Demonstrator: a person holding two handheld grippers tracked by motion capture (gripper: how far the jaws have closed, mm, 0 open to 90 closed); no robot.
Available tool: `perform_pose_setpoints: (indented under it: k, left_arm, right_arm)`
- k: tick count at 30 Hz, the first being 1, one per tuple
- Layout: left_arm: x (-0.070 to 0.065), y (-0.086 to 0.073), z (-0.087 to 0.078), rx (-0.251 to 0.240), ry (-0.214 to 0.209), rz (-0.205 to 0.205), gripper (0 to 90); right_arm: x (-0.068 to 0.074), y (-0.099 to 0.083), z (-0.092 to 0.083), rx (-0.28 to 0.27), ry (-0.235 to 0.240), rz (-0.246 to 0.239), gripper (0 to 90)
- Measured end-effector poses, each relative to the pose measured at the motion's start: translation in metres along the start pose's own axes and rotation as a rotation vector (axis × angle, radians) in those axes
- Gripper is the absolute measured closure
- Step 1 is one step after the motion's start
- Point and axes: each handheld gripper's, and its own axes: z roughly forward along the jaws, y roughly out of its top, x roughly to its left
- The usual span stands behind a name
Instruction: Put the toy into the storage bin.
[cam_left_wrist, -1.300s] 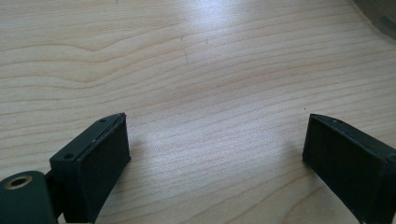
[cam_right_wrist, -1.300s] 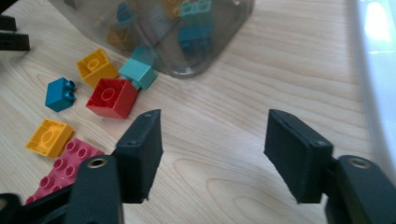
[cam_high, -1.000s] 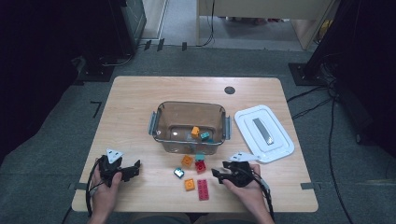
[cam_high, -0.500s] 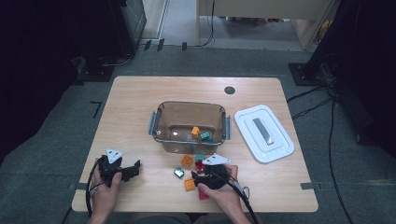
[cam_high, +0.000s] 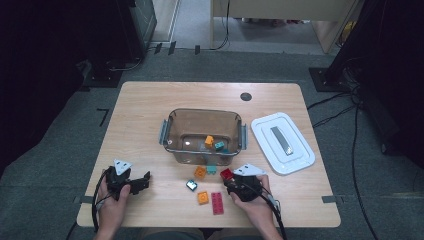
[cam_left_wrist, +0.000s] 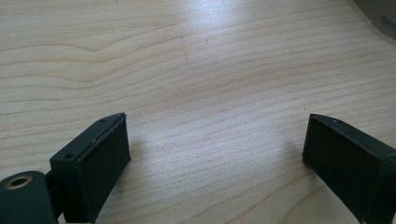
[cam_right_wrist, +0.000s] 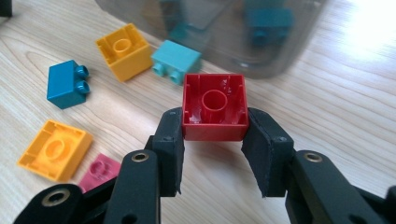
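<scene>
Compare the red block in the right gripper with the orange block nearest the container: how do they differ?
The red block sits between the jaws of the right gripper, which have just been closing on it; the orange block lies free on the table. Red is closest to the gripper camera, while orange rests farther off beside a light teal block. Both look like square bricks with their hollow underside turned toward the camera.

Bin (cam_right_wrist: 224, 28) contents blurred, top cropped
</scene>
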Motion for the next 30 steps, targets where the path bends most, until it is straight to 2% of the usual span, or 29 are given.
perform_pose_setpoints:
  k: [14, 20, 30]
  left_arm:
    - [0.0, 0.0, 0.0, 0.0, 0.0, 0.0, 7.3]
    - [0.0, 0.0, 0.0, 0.0, 0.0, 0.0, 7.3]
    - [0.0, 0.0, 0.0, 0.0, 0.0, 0.0, 7.3]
  right_arm:
    - [-0.057, -0.006, -0.042, -0.016, -0.007, 0.045, 60.1]
    - [-0.078, -0.007, -0.055, -0.018, -0.005, 0.093, 60.2]
    - [-0.096, 0.002, -0.068, -0.017, -0.032, 0.124, 60.1]
